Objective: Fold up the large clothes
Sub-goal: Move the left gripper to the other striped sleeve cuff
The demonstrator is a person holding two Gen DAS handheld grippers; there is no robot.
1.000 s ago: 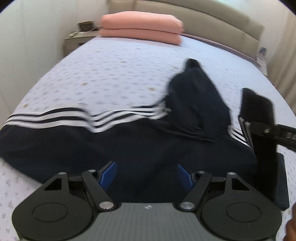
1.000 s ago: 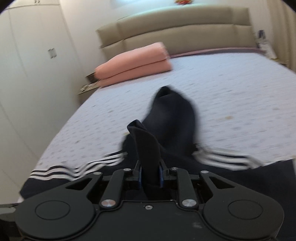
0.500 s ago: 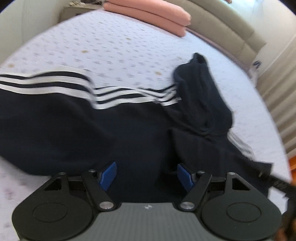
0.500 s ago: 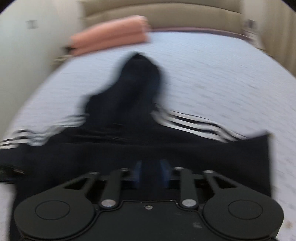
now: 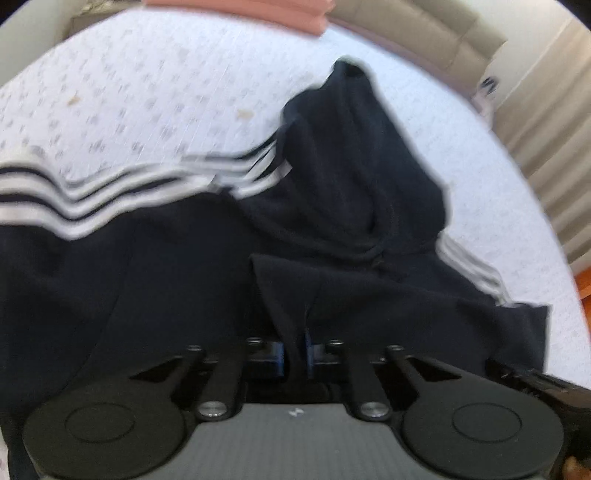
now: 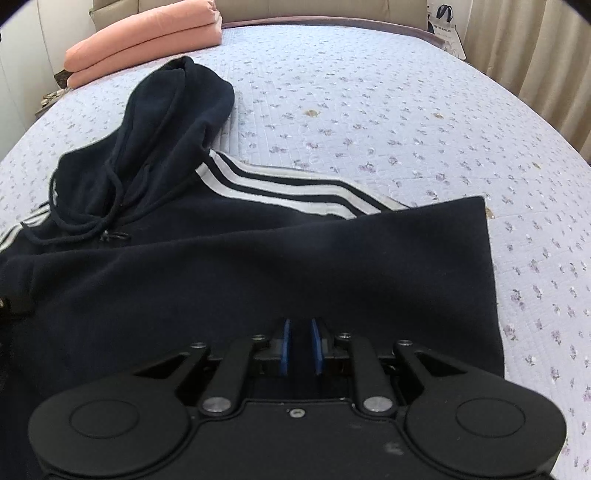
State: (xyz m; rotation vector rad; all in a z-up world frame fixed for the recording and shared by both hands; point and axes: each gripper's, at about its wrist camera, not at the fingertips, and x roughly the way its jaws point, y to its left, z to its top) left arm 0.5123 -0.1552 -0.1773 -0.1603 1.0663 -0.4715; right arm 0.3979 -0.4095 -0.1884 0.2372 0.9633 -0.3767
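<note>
- You are in a home bedroom: quilted floral bedspread (image 6: 369,110), padded headboard (image 6: 314,9).
- Folded pink blanket (image 6: 147,37) at the bed's head, curtains (image 6: 535,55) beside it.

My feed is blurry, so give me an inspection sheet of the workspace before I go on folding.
Surface: flowered bed quilt, a few small spots.
Job's things: navy striped hoodie spread out, hood toward the headboard.
Clutter: folded pink blanket at the far edge.
Grippers: left claw has just closed, pinching hoodie fabric; right claw nearly shut over the hoodie, grip unclear.
Cables: nothing seen.
Surroundings: headboard, curtains.
</note>
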